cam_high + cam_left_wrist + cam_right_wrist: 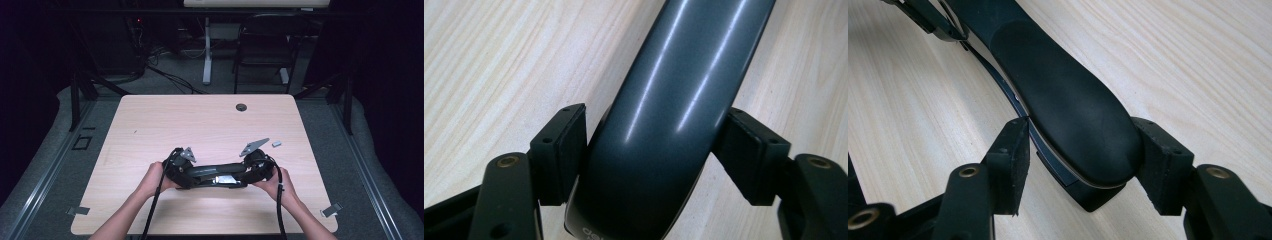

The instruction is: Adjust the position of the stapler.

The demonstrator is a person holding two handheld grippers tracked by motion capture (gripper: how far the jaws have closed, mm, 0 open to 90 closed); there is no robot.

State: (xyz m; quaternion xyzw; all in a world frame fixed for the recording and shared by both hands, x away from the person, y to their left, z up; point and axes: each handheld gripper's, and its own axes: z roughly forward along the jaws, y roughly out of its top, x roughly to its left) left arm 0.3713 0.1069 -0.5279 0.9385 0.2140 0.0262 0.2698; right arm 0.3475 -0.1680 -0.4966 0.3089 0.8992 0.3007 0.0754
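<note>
**Both grippers clamped on a long black armrest-like piece**

Here, in the high view, a long black curved piece [216, 175] lies crosswise near the table's [150, 115] front edge, at about 6 o'clock from the table's middle. The left gripper [186, 172] holds its left end and the right gripper [248, 172] its right end, each carried by a hand coming in from the bottom. A small grey block [276, 143] lies apart at about 2 o'clock from the right gripper, and a round dark grommet [241, 107] sits near the far edge at 12 o'clock.

In the left gripper view, the left gripper [651, 150] is clenched on the piece's glossy dark side [674, 100]: both pads press its flanks, and it runs off toward 1 o'clock over the pale wood.

In the right gripper view, the right gripper [1080, 155] grasps the piece's rounded matte end [1073, 120], the right pad against it and the left pad at its lower edge. The piece stretches away toward 11 o'clock.
</note>
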